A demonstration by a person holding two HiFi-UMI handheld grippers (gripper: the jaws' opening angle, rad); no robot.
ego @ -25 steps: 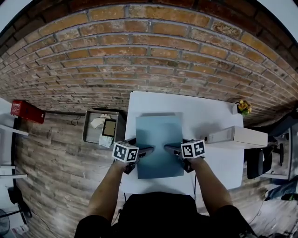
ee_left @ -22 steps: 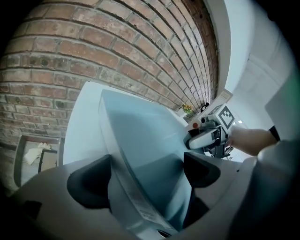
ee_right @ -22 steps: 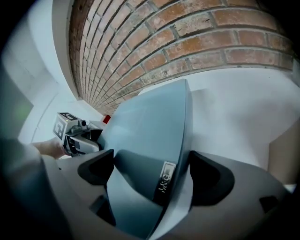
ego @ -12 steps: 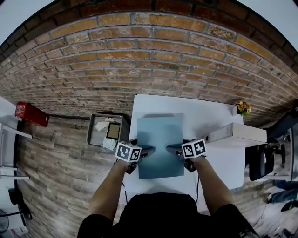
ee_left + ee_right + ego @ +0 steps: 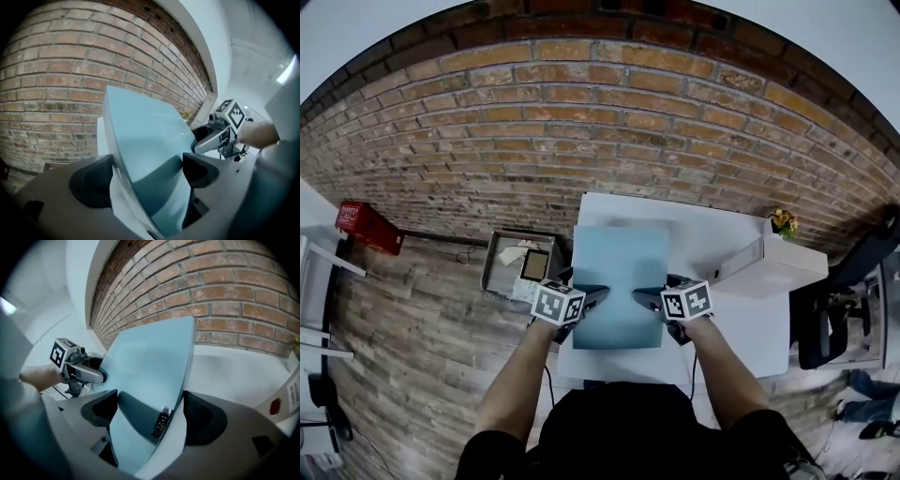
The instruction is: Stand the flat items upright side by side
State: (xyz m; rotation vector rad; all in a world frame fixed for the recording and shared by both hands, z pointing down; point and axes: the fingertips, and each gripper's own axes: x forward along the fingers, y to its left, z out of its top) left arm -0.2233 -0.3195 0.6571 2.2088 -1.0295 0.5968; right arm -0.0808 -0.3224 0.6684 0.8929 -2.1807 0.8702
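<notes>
A flat pale-blue folder (image 5: 619,281) hangs above the white table (image 5: 731,328), gripped by its two side edges. My left gripper (image 5: 598,297) clamps its left edge and my right gripper (image 5: 641,296) clamps its right edge. In the left gripper view the folder (image 5: 145,136) runs slantwise through the jaws of the left gripper (image 5: 147,171), a white layer showing under the blue cover. In the right gripper view the folder (image 5: 150,366), with a small metal clasp, fills the right gripper (image 5: 150,413), whose jaws have just been closing on it. A white box file (image 5: 769,264) lies flat at the table's right.
A brick wall (image 5: 581,122) rises just behind the table. A small pot of yellow flowers (image 5: 784,221) stands at the back right corner. On the floor left of the table sits a grey bin (image 5: 511,267) with papers. A black chair (image 5: 825,328) is at the right.
Both grippers have risen together, taking the blue folder up off the table; it now looks larger and covers more of the table's back edge.
</notes>
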